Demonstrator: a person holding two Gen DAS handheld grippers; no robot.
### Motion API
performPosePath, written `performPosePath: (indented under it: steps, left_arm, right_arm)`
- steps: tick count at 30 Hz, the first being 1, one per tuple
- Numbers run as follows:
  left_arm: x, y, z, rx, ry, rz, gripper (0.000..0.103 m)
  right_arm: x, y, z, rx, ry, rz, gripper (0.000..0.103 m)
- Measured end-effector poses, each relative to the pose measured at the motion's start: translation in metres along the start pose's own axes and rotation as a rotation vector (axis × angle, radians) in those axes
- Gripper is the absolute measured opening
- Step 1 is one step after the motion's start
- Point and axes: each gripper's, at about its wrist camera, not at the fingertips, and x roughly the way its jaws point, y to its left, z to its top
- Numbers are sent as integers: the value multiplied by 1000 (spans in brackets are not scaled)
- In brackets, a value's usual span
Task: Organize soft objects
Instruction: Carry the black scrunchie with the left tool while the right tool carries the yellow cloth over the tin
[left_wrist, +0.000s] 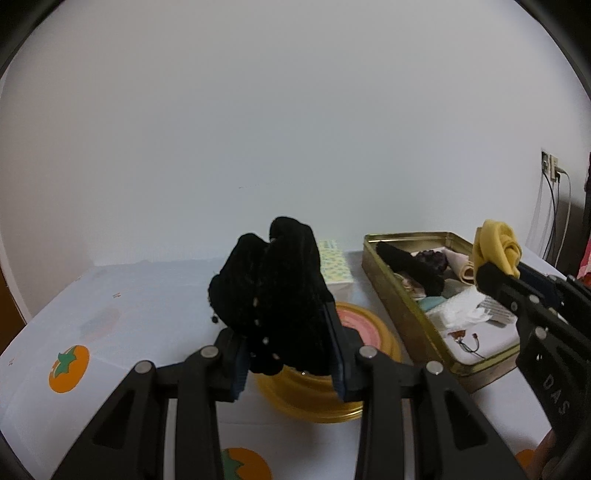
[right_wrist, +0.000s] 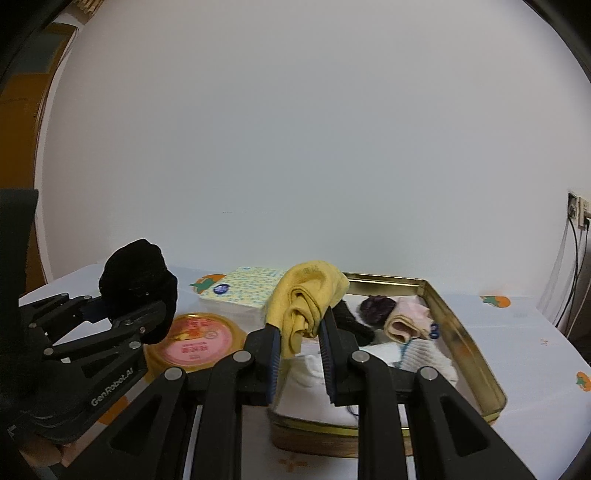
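Two grippers, each clamped on a soft item above the table. Left gripper (left_wrist: 291, 354) w/ black plastic fingers & blue ribbed pads pinches a bunched black velvety cloth (left_wrist: 273, 291) – fuzzy, lumpy, a few tiny pale specks on it; it rises well above the pads and hides part of what's behind. Right gripper (right_wrist: 299, 354) grips a crumpled mustard-yellow knit cloth (right_wrist: 306, 299), folded into soft ridges, sticking up between the pads over the near end of the tin.

Rectangular gold-coloured metal tin (right_wrist: 476, 354) sits on the white tablecloth printed w/ orange persimmons (left_wrist: 70, 363). Inside – a pale pink folded fabric piece (right_wrist: 406, 321), a dark purple bunched item (right_wrist: 376, 304), a black strip, white ribbed and plain white fabric; exact kinds hard to make out.

Round yellow plastic tub w/ pink printed lid (right_wrist: 195, 339) stands just left of the tin, partly hidden by the left gripper. Soft tissue pack w/ pale yellow-green pattern (right_wrist: 251, 288) lies behind it, near the wall. Wall socket w/ cables at far right, cut off by the lens edge.
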Motion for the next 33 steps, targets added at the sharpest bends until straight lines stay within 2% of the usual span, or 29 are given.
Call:
performPosePath:
  steps: [13,20,33]
  left_arm:
    - [3,-32,7,22,-21,-80,34]
    - [0,-49,21,19,-58,-120,34]
    - [16,-92,44,15,-57,-219,34]
  right_arm:
    - [-10,-35,3,-1,-30,-99,22]
    - [-5,-54,6,11,-43,-123,22]
    - [1,-90,21,63,-60,-199,22]
